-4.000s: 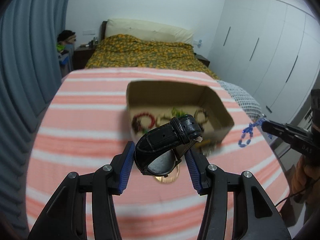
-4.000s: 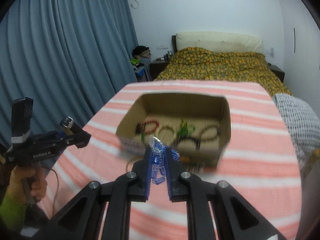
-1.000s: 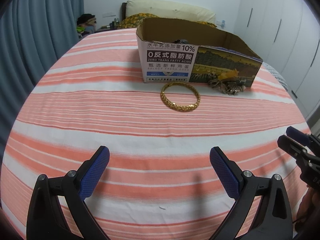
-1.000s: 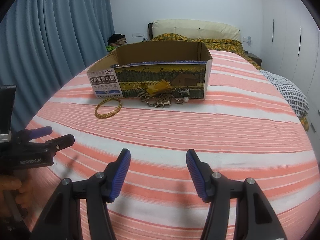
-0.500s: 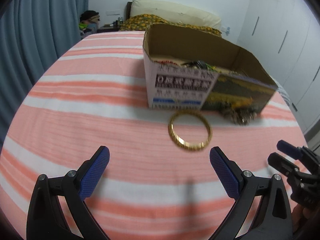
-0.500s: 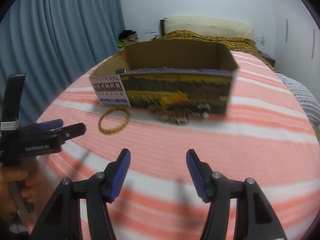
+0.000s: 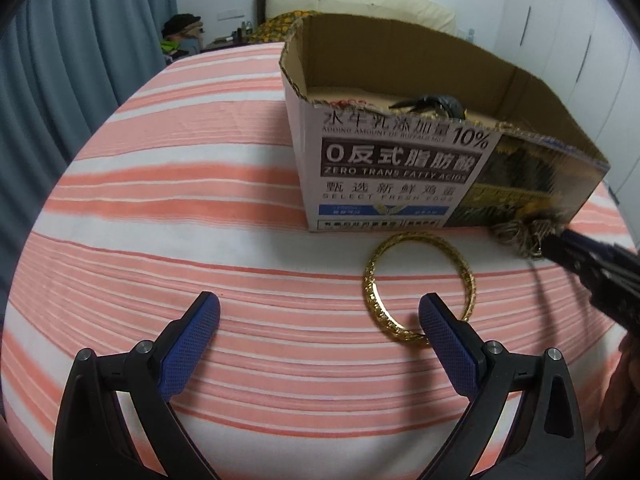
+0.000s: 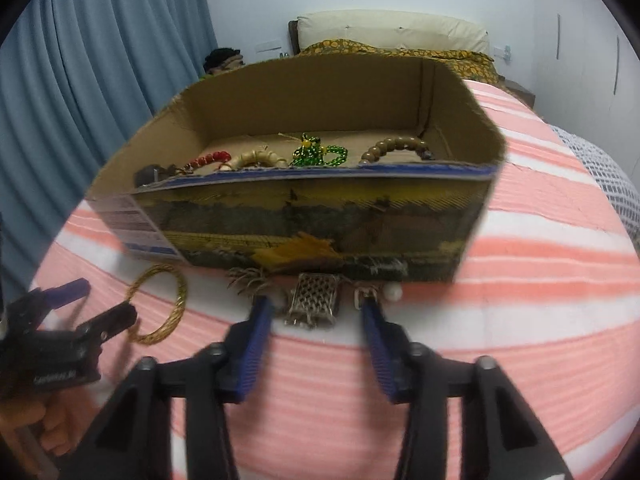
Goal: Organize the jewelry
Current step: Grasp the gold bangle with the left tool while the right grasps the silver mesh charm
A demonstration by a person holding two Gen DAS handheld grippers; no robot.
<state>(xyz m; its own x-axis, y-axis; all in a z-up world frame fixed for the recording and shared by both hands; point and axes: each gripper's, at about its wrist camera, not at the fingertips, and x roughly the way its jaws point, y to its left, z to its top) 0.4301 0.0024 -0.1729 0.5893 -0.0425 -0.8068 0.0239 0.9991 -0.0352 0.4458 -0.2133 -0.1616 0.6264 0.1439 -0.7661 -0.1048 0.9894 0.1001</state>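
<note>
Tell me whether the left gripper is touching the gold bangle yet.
Cannot tell. In the left wrist view the left gripper is open, and one finger overlaps the gold bangle's near rim, hiding any gap.

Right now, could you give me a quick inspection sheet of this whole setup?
Surface: striped cloth, pink and white.
Job's things: box holding bead bracelets and a watch; gold bangle and a metal jewelry pile lie on the cloth in front of the box.
Clutter: nothing seen.
Grippers: left gripper open, beside the bangle; right gripper open, jaws just been closing, astride the pile.
Cables: nothing seen.
Surroundings: bed, blue curtain, wardrobe.
</note>
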